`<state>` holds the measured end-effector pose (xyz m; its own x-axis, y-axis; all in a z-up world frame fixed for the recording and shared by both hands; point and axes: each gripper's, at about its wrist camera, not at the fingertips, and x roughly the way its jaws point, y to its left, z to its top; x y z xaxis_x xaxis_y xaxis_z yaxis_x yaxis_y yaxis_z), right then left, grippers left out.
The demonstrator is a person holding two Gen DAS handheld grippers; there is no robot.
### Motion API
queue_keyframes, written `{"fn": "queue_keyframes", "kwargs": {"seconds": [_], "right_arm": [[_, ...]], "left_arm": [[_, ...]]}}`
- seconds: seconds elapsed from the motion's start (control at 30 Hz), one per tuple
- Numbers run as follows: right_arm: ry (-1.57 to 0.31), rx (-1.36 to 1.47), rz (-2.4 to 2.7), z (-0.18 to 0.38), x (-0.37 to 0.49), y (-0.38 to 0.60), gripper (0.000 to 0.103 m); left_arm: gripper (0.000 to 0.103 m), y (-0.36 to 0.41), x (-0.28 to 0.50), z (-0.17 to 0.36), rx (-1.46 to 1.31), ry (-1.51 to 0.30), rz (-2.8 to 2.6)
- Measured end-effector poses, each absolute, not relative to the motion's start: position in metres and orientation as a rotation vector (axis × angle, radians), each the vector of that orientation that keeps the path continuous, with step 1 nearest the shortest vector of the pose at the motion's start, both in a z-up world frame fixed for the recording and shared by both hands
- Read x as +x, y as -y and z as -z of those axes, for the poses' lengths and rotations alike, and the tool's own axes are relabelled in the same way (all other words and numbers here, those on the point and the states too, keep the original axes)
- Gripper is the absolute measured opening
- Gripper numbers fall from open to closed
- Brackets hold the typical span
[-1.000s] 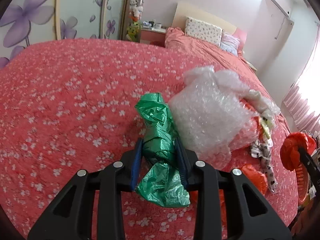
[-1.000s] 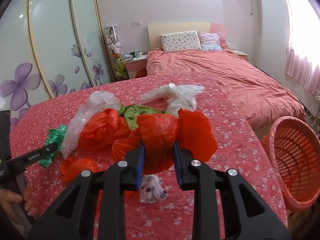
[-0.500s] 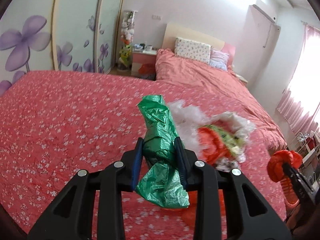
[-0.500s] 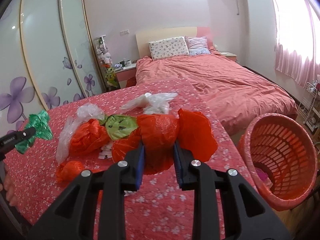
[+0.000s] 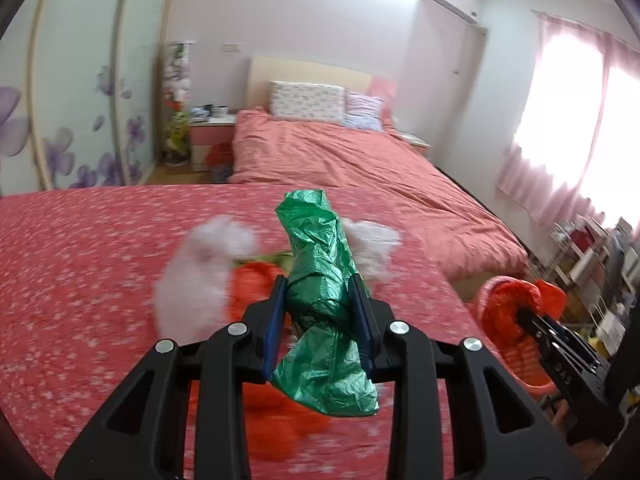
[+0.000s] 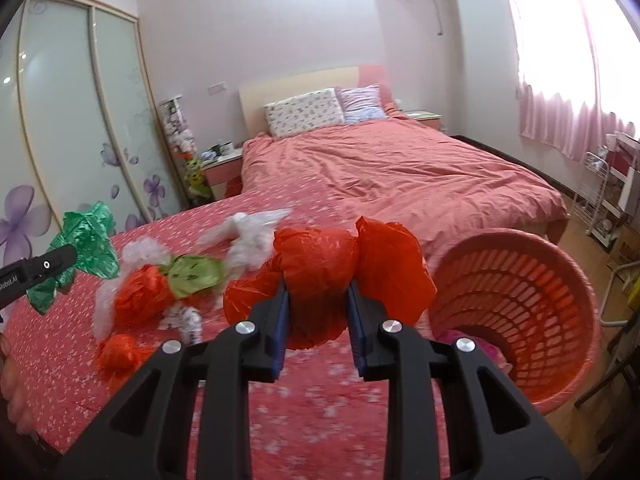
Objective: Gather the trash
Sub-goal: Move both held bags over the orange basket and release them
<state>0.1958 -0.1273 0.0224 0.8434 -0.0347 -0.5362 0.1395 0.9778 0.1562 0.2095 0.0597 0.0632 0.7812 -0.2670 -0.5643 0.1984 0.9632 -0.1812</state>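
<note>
Between the blue pads of the left hand-held gripper (image 5: 320,320) sits a crumpled green plastic bag (image 5: 320,280); the jaws stand narrow and press on its middle, so that one end rises toward 12 o'clock and the other end hangs down toward 6 o'clock. The right hand-held gripper (image 6: 316,316) is also narrow and holds a crumpled orange-red plastic bag (image 6: 320,272), which swells out on both sides of the pads.

Both bags are held in the air above a surface covered with a red flowered cloth (image 6: 280,408). On this cloth, at about 9 o'clock from the right hand-held gripper, lies a heap of other trash: a second orange bag (image 6: 140,300), a yellow-green bag (image 6: 194,274), clear plastic wrap (image 6: 248,240) and a small orange bag (image 6: 118,354). In the left wrist view this heap is blurred.

At 3 o'clock in the right wrist view stands an orange slatted basket (image 6: 560,320) on the floor, just beside the edge of the cloth, with something pink at its bottom. At 12 o'clock is a bed (image 6: 400,176) with two pillows.
</note>
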Motion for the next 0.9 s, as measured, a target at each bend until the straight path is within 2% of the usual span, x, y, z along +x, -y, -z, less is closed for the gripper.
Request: {"fn": "queue_keyframes", "kwargs": {"seconds": [0.57, 0.9], "right_arm": [[-0.536, 0.267, 0.315, -0.008, 0.16, 0.249, 0.026], [-0.539, 0.332, 0.4, 0.009, 0.149, 0.302, 0.026]], "left_arm": [[0.032, 0.096, 0.213, -0.039, -0.049, -0.666, 0.578], [0.032, 0.162, 0.213, -0.024, -0.016, -0.694, 0.695]]}}
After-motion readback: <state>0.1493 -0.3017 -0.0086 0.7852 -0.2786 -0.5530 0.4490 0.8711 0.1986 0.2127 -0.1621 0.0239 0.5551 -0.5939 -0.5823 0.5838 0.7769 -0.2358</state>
